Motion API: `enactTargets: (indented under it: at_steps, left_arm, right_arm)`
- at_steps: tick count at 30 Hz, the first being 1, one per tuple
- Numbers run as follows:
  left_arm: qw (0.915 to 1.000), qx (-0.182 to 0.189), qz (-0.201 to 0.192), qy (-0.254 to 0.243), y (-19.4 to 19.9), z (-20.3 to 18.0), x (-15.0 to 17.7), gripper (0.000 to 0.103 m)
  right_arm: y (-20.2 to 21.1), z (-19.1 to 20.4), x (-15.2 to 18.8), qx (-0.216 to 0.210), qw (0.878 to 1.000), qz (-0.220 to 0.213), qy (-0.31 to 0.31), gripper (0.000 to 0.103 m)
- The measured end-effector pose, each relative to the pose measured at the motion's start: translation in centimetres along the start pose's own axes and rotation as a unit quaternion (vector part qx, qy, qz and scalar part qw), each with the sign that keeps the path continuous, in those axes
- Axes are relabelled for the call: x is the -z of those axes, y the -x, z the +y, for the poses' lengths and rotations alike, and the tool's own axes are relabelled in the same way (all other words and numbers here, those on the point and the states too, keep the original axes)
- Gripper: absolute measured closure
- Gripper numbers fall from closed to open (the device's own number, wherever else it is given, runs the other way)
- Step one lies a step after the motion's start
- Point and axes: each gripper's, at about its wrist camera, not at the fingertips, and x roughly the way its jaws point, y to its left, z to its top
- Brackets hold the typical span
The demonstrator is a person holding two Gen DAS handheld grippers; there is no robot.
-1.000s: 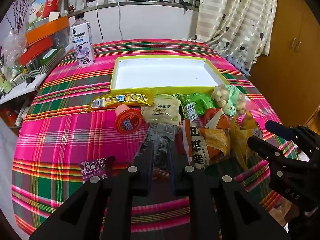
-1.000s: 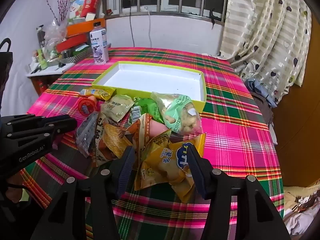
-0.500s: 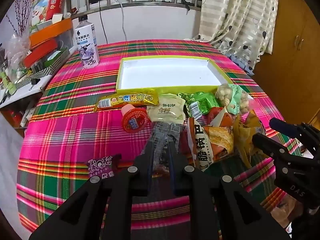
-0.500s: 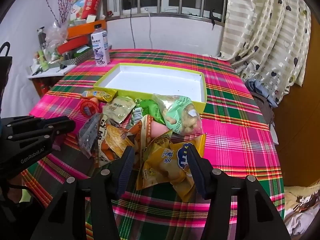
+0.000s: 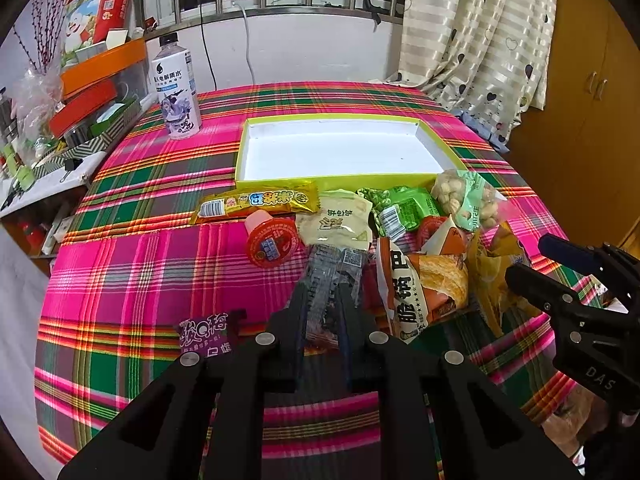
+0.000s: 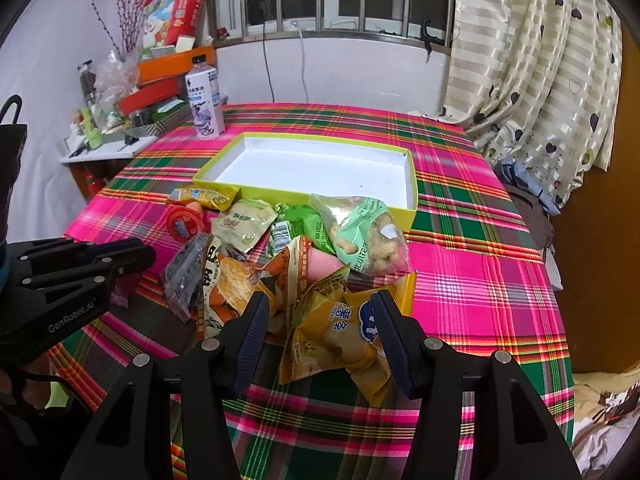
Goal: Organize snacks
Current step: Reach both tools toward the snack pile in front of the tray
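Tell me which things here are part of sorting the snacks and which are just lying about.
Part of the job:
- green-rimmed box, nothing in it
- grey packet, gripped by the left gripper
- yellow chip bag, between the right gripper fingers
- peanut bag
- red jelly cup
- yellow bar

Just lying about:
- water bottle
- orange boxes
- curtain

Left gripper (image 5: 323, 300) clamped on grey packet (image 5: 334, 268), snack pile (image 5: 420, 240), empty box (image 5: 340, 152)

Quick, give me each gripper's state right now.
Left gripper: shut on the grey transparent snack packet.
Right gripper: jaws on either side of the yellow chip bag; whether they grip it cannot be told.
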Motion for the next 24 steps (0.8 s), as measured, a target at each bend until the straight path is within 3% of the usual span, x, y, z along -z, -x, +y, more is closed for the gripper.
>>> enactTargets:
  at_steps: [24]
  left_arm:
    - [0.9996, 0.026, -0.008, 0.004, 0.00, 0.63, 0.67, 0.089]
  right_arm:
    - [0.26, -0.91, 0.31, -0.016, 1.000, -0.010, -0.015, 0.049]
